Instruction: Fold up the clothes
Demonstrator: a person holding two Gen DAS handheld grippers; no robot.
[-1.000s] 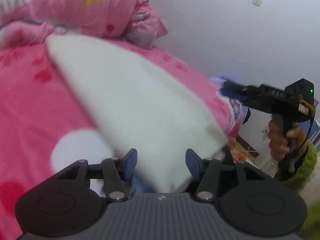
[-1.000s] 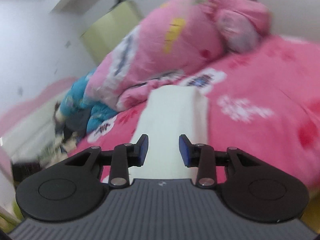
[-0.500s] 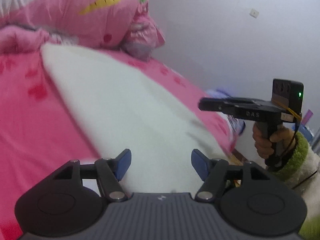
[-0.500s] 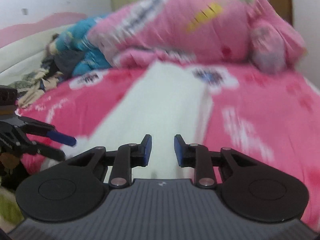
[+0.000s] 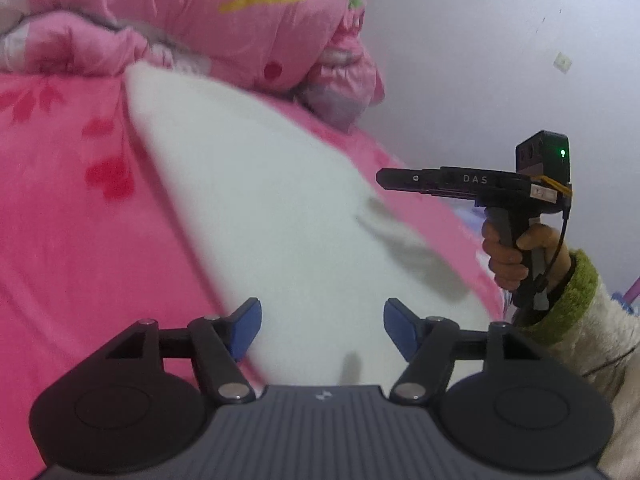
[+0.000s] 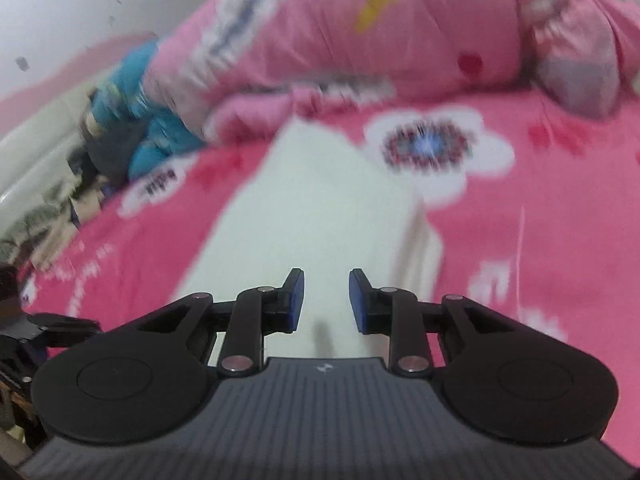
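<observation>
Now I am holding my left tool (image 5: 322,330) wide open and empty, and my right tool (image 6: 325,301) partly open, gripping nothing. Straight ahead of both, the folded white garment (image 5: 260,208) is lying on the pink bed (image 5: 72,248), its long edges running away toward the heaped pink quilt (image 6: 360,36). Bare bedsheet is lying open either side.

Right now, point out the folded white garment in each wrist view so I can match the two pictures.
Left wrist view: the folded white garment runs from the upper left down to between the open blue fingertips, across the middle of the picture.
Right wrist view: the folded white garment lies centre, stretching away from the fingertips.
Shared landmark: the rolled pink quilt with a yellow carrot print, beyond the garment's far end.
</observation>
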